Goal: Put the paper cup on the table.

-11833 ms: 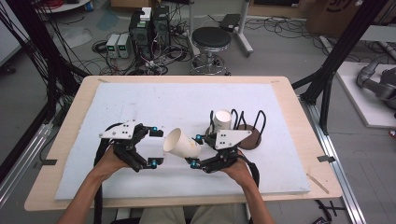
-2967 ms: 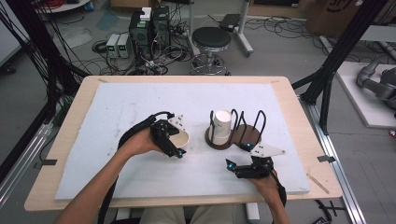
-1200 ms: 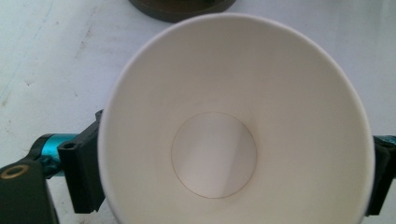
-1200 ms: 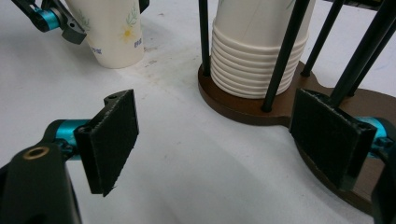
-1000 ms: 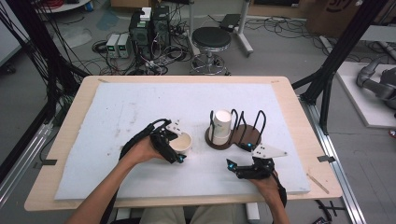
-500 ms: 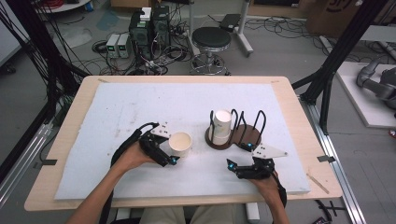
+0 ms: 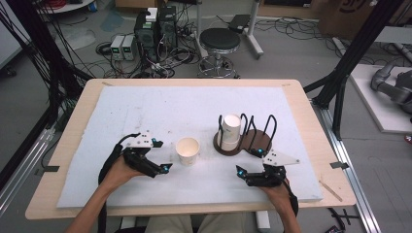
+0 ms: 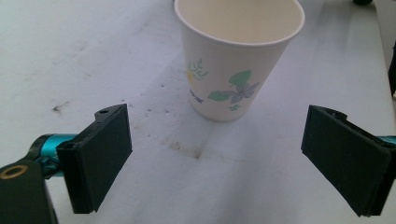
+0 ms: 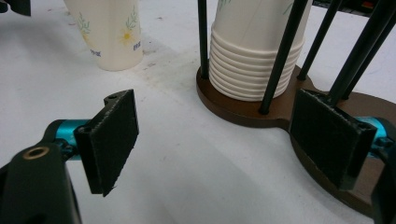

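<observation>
Left gripper point(image 8: 215, 163) fingers point(image 8: 95, 156) released, nothing between them; paper cup point(image 8: 238, 56) stands upright just beyond, untouched, mid-desk toward the near edge. Right gripper point(image 9: 224, 144) fingers released, empty. Farther: cup stack point(image 7: 231, 131) in the rack point(image 7: 252, 141).

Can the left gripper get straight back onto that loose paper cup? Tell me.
Probably yes. The left gripper is open, and the upright paper cup stands just ahead of its jaws on bare white mat, with nothing between them.

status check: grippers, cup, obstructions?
Left gripper open, just short of the paper cup. Right gripper open, empty, near the cup holder. Cup upright, free-standing; nothing blocking.
</observation>
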Demonstrator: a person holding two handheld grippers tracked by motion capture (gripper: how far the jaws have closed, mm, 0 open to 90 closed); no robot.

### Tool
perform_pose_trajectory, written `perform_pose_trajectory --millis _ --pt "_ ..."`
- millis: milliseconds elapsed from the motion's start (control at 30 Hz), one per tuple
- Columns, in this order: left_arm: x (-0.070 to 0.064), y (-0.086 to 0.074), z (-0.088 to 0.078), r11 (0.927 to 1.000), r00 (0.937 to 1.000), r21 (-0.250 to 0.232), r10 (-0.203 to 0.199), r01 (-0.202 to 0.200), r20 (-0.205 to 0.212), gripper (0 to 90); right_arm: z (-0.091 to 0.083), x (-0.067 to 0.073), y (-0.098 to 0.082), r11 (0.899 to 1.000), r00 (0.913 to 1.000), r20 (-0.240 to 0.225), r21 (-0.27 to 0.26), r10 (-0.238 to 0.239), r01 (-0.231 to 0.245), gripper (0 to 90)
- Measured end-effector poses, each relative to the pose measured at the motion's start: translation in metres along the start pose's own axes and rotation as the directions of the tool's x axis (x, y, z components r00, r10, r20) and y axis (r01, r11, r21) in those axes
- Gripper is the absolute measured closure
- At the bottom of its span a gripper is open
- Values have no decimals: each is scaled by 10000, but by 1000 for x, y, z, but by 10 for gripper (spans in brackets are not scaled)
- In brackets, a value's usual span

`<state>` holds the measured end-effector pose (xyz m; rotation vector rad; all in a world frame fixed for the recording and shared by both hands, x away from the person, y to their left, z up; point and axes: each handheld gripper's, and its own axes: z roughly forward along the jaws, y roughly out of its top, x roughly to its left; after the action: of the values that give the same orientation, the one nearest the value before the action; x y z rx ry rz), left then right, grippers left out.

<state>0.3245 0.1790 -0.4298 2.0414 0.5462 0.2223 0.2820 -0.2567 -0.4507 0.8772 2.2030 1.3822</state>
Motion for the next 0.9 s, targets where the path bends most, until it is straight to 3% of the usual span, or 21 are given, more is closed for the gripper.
perform_pose_trajectory --millis 100,333,667,900 --pt "2 -6 -10 9982 9997 -572 -212 204 -139 85 0 0 0 10000 10000 26 10 -2 2 161" --pt "2 -17 -25 9916 9979 -1263 -336 265 -548 86 0 0 0 9999 9999 65 -67 -113 114 161" --pt "-1 -35 -36 9863 9939 -1608 -519 357 -975 86 -3 2 -1 9995 9999 138 -310 -100 105 161" --pt "0 -45 -43 9770 9895 -2075 -750 481 -1235 86 -3 1 -2 9994 9998 140 -320 -115 120 161"
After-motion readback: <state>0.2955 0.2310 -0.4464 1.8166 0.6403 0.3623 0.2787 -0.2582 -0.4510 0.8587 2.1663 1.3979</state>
